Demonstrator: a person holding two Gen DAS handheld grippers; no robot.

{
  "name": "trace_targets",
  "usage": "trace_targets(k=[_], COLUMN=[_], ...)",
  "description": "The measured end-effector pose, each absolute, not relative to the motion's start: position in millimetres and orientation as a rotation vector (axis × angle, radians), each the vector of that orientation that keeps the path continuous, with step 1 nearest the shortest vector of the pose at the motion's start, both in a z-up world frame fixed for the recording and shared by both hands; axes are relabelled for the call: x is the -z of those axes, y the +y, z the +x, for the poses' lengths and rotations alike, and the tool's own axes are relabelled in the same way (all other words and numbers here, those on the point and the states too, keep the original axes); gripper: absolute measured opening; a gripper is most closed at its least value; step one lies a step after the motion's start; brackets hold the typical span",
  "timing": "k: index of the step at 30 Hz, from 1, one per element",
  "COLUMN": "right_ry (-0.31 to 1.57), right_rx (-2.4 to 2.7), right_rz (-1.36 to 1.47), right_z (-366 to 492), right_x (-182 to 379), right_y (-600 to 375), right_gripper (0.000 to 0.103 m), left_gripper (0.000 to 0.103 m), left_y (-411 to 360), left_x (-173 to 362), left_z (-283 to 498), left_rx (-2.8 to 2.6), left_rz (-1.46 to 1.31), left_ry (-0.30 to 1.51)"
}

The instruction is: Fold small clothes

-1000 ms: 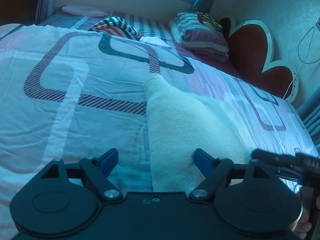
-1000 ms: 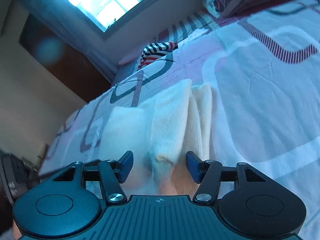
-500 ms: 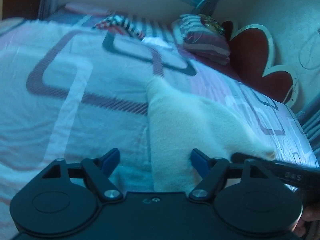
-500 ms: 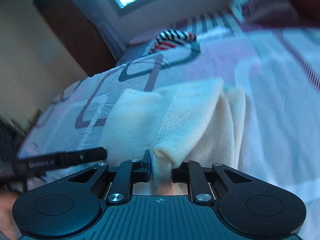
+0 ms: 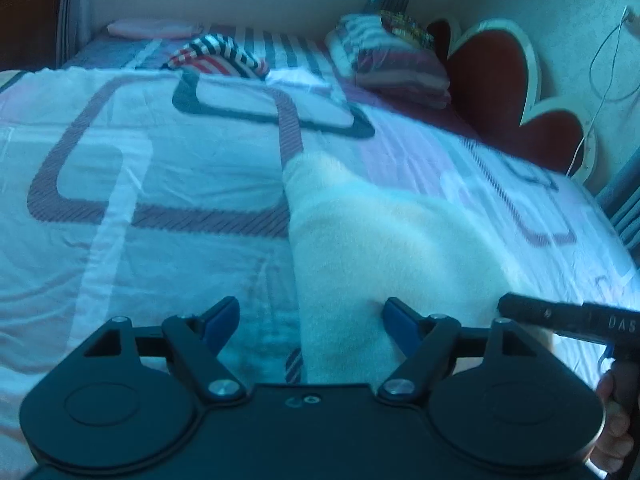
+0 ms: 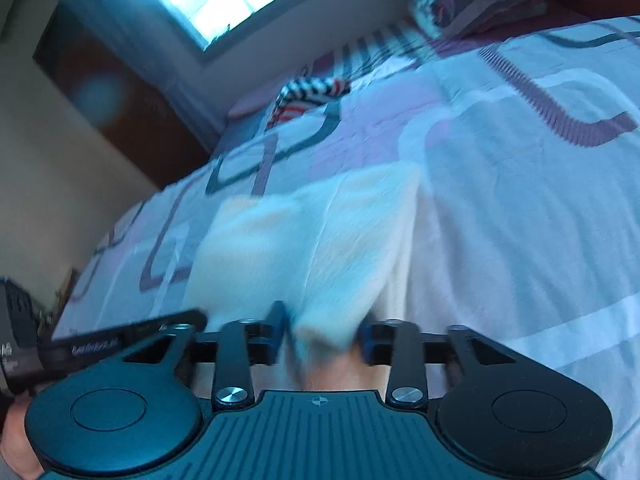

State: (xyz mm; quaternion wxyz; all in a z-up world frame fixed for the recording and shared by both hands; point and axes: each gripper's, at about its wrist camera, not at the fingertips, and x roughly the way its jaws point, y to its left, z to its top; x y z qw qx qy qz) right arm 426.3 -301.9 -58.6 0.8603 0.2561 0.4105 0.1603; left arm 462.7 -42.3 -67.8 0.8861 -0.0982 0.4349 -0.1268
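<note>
The right gripper [image 6: 322, 330] has its jaws opening, a folded edge of the cream knit garment [image 6: 316, 248] between the blue pads, which no longer pinch it. The left gripper [image 5: 310, 318] stands wide open, its right pad against the garment's near edge, its left pad over bare bedspread [image 5: 120, 248]. The garment lies flat on the bedspread ahead of both jaws. Farther off sit a striped cloth [image 5: 218, 56], a striped pillow [image 5: 396, 64] and the heart-shaped headboard [image 5: 496, 76].
</note>
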Motion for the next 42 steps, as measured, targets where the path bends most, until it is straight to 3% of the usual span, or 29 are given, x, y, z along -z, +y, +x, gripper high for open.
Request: trace_targets(k=[5,6,7,9,12,14,18,19,21,23,26,31,32,33,34,42], right_ry=[0.841,0.843,0.836,0.771,0.711,0.778,0.822,0.832,0.850,0.849,0.900,0.949,0.959,0.971,0.976,1.007], right_rx=[-0.291,-0.289,-0.298,-0.347,-0.397,-0.349,-0.328,-0.329,-0.332,-0.368,-0.432,-0.419,-0.417,-0.412,-0.415,-0.372], right_rz=[0.552,0.531,0.497,0.374,0.234,0.180,0.322,0.335,0.354,0.390,0.468,0.491,0.489,0.482,0.478,0.363], right_z=[451.9,457.7,460.0,458.9,457.3,465.5,465.3,462.9,452.8,434.1,405.7,363.6,358.0,353.3,348.7,334.5], right_x=[59.9,60.6,59.8,51.8,46.5,61.7,70.3,67.8,60.1,53.9,55.4,62.9,64.1,66.0,67.4,66.1], right_y=[-311.2,-308.8,-304.9,-291.4,-275.4,-272.5,-288.5,-290.0,-294.4,-302.4,-305.9,-301.3,-300.3,-298.6,-297.2,-290.3], right_gripper=[0.047,0.030,0.021,0.014,0.014,0.014,0.015,0.017,0.047,0.047,0.040,0.040,0.032,0.012,0.008,0.006], left_gripper=[0.076,0.077,0.078,0.078,0.081,0.080,0.082,0.082,0.082,0.082,0.082,0.082,0.082,0.082,0.082,0.082], left_y=[-45.6,-48.3,-50.3,-47.7,-42.1,-39.9,-35.7,-34.3,-32.0,-32.6,-34.4,-42.8,-44.4,-46.1,-47.9,-56.0], left_x=[68.6,71.8,74.9,76.6,76.0,77.6,79.2,78.1,74.4,73.8,77.5,82.0,82.9,83.4,83.9,83.0], left_z=[478.4,480.6,481.6,479.4,474.4,476.6,477.5,474.4,465.8,453.1,435.1,399.3,394.1,390.3,386.1,366.8], left_rx=[0.277,0.271,0.257,0.238,0.205,0.223,0.255,0.264,0.292,0.311,0.317,0.328,0.329,0.329,0.328,0.368], left_rz=[-0.194,-0.163,-0.130,-0.122,-0.105,-0.142,-0.181,-0.187,-0.192,-0.176,-0.167,-0.099,-0.084,-0.069,-0.048,0.053], left_ry=[0.914,0.930,0.940,0.934,0.921,0.930,0.954,0.953,0.946,0.945,0.962,0.966,0.970,0.971,0.968,0.991])
